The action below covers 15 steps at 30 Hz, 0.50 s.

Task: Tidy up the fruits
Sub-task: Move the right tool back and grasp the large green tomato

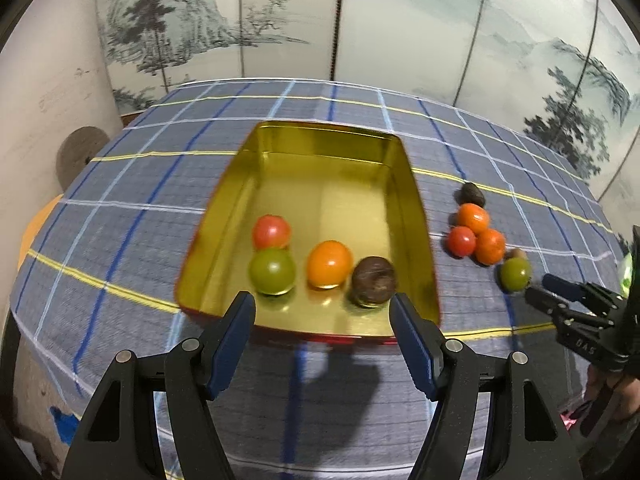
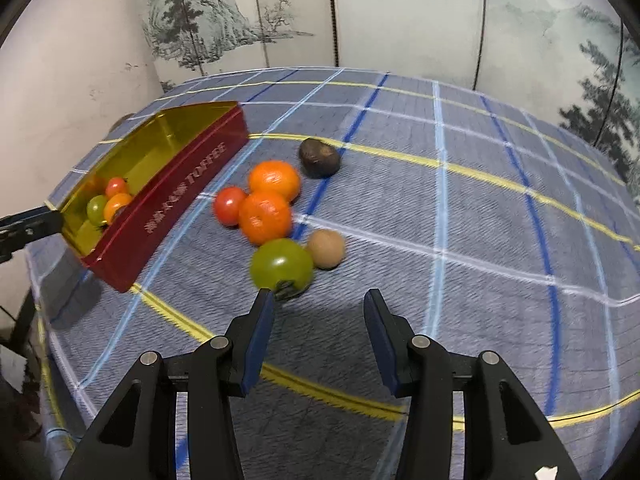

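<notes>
**Handling the Loose Green Fruit**

The right gripper [image 2: 318, 308] stands open and empty just short of the round, glossy green fruit [image 2: 281, 264], which lies on the blue checked tablecloth [image 2: 480, 200] beside two oranges. It is probably light, smooth and prone to rolling: grip across its widest part, gently. The left gripper [image 1: 322, 312], also open and empty, faces the gold-lined red tin [image 1: 328, 148] holding four fruits.

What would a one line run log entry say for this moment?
tin: four fruits in | cloth: six fruits loose | left gripper: open, empty | right gripper: open, empty, near green tomato
</notes>
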Each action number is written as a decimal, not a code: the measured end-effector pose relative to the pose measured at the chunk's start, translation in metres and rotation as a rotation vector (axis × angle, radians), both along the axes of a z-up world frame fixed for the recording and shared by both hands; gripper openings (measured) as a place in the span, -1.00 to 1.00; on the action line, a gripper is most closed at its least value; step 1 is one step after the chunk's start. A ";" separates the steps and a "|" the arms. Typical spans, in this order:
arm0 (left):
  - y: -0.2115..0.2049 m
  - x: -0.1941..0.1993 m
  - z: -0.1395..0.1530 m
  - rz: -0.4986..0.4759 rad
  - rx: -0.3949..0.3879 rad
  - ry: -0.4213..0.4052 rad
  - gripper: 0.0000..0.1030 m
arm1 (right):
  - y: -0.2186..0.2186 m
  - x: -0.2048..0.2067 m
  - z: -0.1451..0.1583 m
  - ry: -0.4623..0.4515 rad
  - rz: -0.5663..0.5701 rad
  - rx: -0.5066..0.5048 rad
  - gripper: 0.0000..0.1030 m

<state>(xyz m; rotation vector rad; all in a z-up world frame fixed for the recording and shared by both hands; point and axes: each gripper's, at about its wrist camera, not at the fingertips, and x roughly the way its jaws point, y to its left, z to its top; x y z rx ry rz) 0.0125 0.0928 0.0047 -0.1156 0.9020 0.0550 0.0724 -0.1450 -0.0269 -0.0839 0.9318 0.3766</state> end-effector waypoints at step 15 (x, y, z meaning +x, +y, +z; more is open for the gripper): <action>-0.034 0.022 -0.004 -0.071 0.010 0.012 0.36 | 0.031 0.014 -0.012 -0.006 0.028 -0.003 -0.31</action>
